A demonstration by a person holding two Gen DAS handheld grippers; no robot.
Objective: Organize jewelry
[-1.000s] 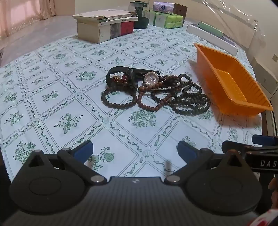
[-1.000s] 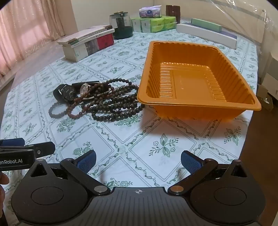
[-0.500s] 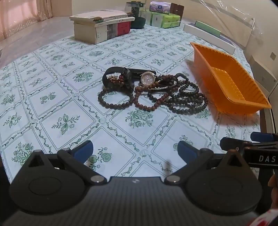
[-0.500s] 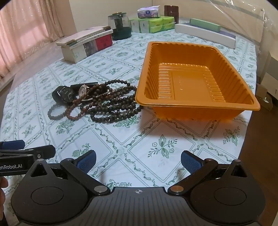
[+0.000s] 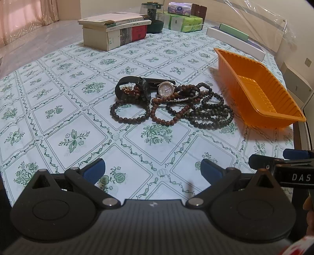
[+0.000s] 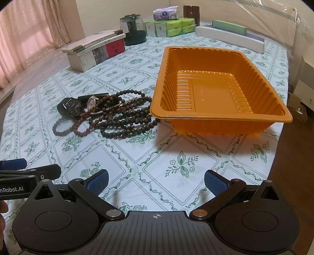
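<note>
A pile of jewelry lies mid-table: a black watch (image 5: pixel 135 88), a sparkly round watch (image 5: pixel 166 90), brown bead bracelets (image 5: pixel 127 113) and dark bead strands (image 5: pixel 212 111). The pile also shows in the right wrist view (image 6: pixel 117 117). An empty orange tray (image 6: pixel 219 115) stands right of the pile, its rim (image 5: pixel 255 109) close to the beads. My left gripper (image 5: pixel 153 170) is open and empty, well short of the pile. My right gripper (image 6: pixel 156 179) is open and empty, in front of the tray.
A stack of books (image 5: pixel 115 35), a dark green jar (image 5: pixel 155 17), tissue packs (image 5: pixel 184 21) and long white boxes (image 5: pixel 235 39) stand along the far side. The table's right edge (image 6: pixel 278 149) drops to the floor.
Both grippers have shifted slightly; the pile and tray sit a little differently in view. Both stay open and empty. Nothing on the table has moved.
</note>
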